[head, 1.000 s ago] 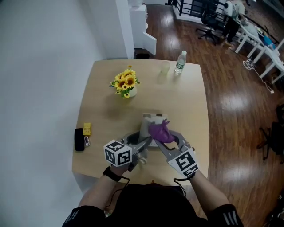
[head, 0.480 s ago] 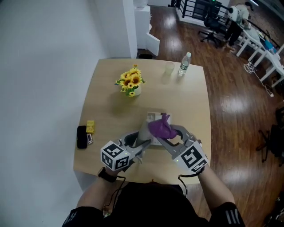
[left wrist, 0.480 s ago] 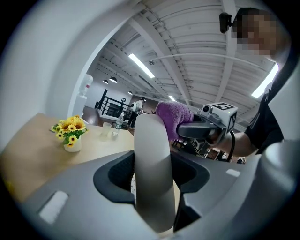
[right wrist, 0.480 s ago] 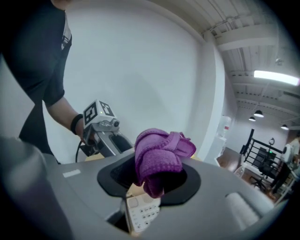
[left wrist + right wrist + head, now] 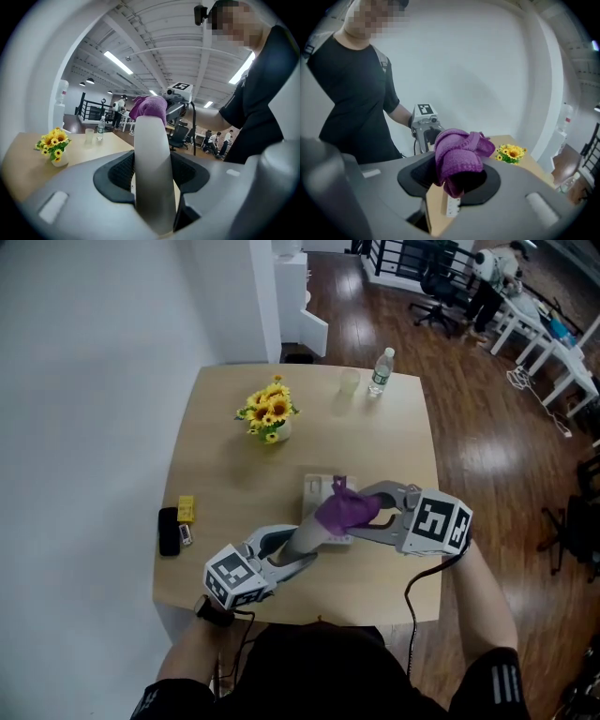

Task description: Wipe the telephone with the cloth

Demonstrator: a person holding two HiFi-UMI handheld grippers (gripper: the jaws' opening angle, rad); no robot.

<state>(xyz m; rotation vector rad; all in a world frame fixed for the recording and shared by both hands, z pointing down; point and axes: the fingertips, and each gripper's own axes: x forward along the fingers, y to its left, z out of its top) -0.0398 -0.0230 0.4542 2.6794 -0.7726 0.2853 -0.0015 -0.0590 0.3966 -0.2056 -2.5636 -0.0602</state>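
The grey-white telephone handset point(image 5: 302, 538) is lifted off the table and held slanted, with my left gripper point(image 5: 296, 551) shut on its lower part. In the left gripper view the handset point(image 5: 152, 173) fills the space between the jaws. My right gripper point(image 5: 364, 517) reaches in from the right, shut on a bunched purple cloth point(image 5: 346, 509) that rests on the handset's upper end. The cloth point(image 5: 457, 157) fills the right gripper view's jaws. The telephone base point(image 5: 322, 491) lies on the table point(image 5: 394, 456) just behind, partly hidden.
A vase of sunflowers point(image 5: 267, 418) stands at the back left of the table. A water bottle point(image 5: 380, 371) and a clear cup point(image 5: 349, 382) stand at the far edge. A black case point(image 5: 168, 532) and a yellow item point(image 5: 185, 511) lie near the left edge.
My right gripper has swung out to the right and now reaches in sideways, cloth still on the handset. My left gripper has dropped back toward the lower left.
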